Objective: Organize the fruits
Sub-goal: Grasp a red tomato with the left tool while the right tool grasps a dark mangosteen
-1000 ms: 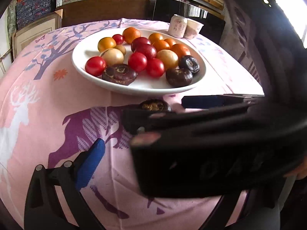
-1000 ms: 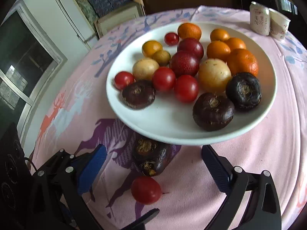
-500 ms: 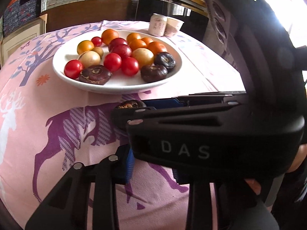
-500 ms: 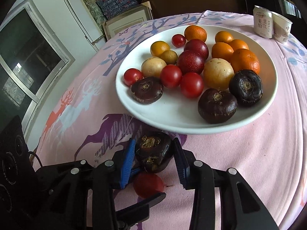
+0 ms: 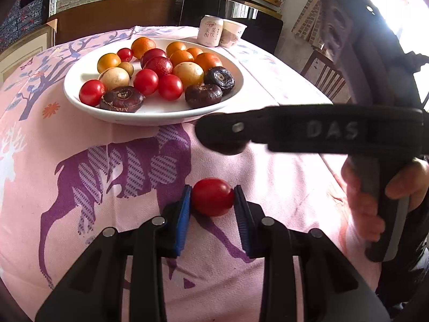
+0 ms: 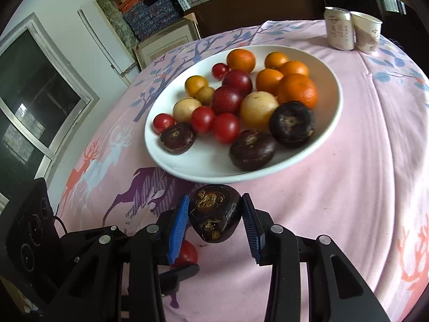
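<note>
The left gripper [image 5: 213,201] clamps a cherry tomato [image 5: 212,200]; the right gripper [image 6: 214,216] clamps a dark water chestnut [image 6: 214,216], plate [image 6: 203,169] just ahead.

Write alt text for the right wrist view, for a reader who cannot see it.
The right gripper clamps a dark brown water chestnut between its blue pads, just in front of a white plate piled with red tomatoes, oranges, yellow fruits and more dark chestnuts. A red tomato lies lower left, partly hidden, on the pink deer-print tablecloth. A can and paper cup stand behind.
</note>
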The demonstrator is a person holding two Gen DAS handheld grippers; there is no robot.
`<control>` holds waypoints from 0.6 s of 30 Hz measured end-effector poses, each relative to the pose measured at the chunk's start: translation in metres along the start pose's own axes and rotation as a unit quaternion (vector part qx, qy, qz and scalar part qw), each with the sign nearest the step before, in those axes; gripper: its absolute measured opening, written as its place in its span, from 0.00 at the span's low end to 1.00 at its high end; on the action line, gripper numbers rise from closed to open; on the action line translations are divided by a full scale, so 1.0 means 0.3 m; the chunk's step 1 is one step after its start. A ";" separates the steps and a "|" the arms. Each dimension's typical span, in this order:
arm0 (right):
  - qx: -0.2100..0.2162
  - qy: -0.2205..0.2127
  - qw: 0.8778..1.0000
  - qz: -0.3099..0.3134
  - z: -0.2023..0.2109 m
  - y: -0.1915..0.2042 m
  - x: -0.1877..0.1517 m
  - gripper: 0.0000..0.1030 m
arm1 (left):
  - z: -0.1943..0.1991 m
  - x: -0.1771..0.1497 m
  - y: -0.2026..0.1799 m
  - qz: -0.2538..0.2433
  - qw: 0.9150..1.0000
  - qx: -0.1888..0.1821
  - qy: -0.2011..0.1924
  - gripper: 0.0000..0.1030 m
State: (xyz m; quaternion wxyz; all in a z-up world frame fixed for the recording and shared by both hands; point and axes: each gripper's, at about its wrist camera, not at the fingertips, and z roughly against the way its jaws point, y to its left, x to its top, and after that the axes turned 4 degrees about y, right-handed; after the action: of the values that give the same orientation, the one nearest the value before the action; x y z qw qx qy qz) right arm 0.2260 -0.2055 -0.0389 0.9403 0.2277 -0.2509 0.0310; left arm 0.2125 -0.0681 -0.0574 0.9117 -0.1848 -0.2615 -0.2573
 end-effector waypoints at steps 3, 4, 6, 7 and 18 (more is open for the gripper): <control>-0.018 -0.018 1.000 -0.003 0.039 -0.037 -0.021 0.40 | -0.003 0.001 -0.005 -0.004 1.000 0.005 0.001 0.30; -0.023 -0.023 0.999 -0.006 0.049 -0.051 -0.028 0.40 | -0.004 0.001 -0.007 -0.005 1.000 0.007 0.001 0.30; -0.026 -0.029 0.999 -0.018 0.071 -0.091 -0.047 0.40 | -0.005 0.001 -0.011 -0.007 1.000 0.010 0.001 0.30; -0.029 -0.032 0.999 -0.022 0.082 -0.110 -0.058 0.40 | -0.005 0.001 -0.013 -0.008 1.000 0.012 0.001 0.31; -0.128 -0.073 0.989 0.013 0.137 -0.156 -0.123 0.40 | 0.008 0.004 0.007 0.008 1.000 0.022 -0.005 0.30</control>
State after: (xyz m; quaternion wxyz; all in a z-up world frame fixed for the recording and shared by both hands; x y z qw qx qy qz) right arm 0.1832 -0.2634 -0.0444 0.9404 0.1033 -0.3238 -0.0058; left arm 0.2136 -0.0657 -0.0553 0.9164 -0.1682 -0.2698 -0.2433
